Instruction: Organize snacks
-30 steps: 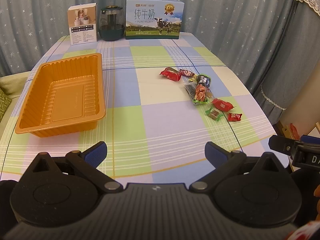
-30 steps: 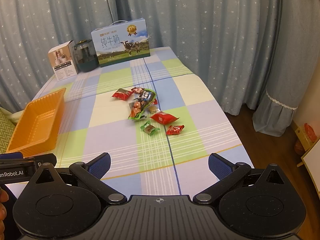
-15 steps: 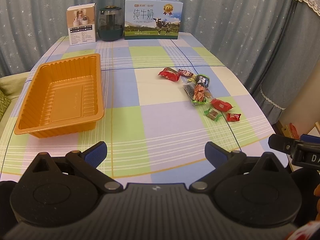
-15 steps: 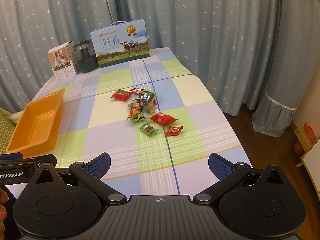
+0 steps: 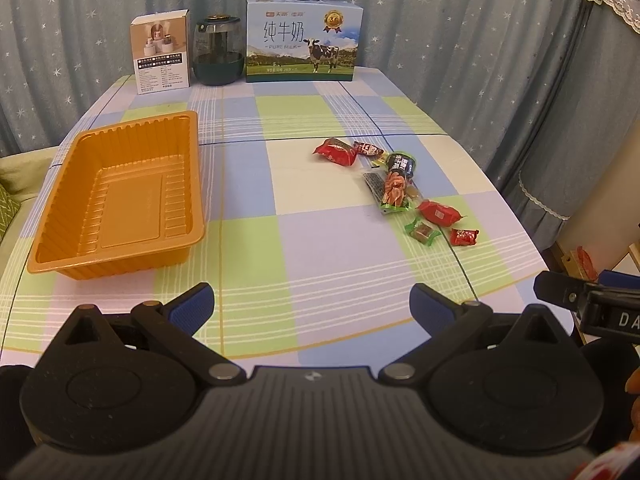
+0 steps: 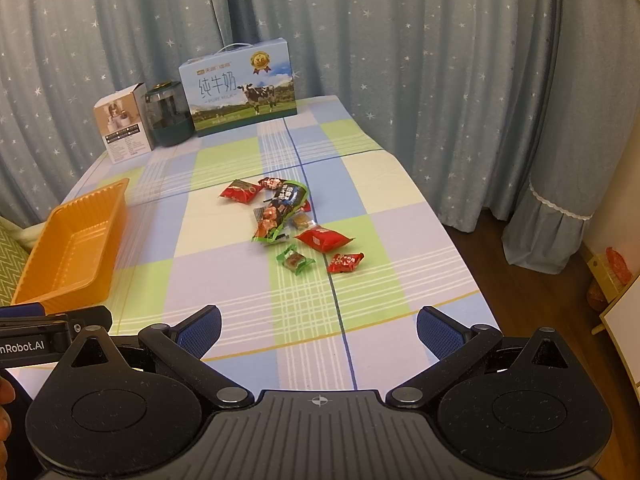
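Snack pile (image 5: 400,188) sits loose on right half of checked tablecloth (image 5: 312,248): red packets, one long green-edged pack, small green-wrapped candy nearest you. Orange tray (image 5: 116,196) stands well apart on left, nothing in it. Your left gripper (image 5: 312,304) hovers over near table edge, fingers spread wide, holding nothing. Your right gripper (image 6: 319,326) likewise released, short of snacks. Milk carton (image 5: 302,42), jar (image 5: 218,52), small box (image 5: 161,56) line far edge.

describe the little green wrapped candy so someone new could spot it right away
On the checked tablecloth, find the snack pile right of the orange tray. At its near edge lies the green-wrapped candy, beside a small red packet; it is the only small piece with green twisted ends.
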### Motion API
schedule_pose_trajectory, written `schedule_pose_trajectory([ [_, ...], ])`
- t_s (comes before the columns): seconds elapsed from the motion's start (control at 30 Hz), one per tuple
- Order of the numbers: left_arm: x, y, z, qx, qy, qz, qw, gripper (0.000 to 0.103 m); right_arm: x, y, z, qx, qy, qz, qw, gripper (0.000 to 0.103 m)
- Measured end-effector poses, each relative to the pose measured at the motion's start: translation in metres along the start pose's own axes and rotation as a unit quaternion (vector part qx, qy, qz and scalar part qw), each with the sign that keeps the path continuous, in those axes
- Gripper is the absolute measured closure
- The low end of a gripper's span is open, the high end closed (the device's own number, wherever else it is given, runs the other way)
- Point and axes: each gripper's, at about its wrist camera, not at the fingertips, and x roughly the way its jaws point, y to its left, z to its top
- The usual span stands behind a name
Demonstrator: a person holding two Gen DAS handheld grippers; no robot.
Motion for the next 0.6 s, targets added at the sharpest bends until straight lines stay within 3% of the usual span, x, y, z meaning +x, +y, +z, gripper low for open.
schedule_pose_trajectory([
  [0.6, -0.0002, -0.0024, -0.0005, -0.002, 0.0, -0.002, 1.0, 0.0, 0.0012, -0.0017, -0.0004, 0.0, 0.001, 0.0, 1.0, 0.0],
])
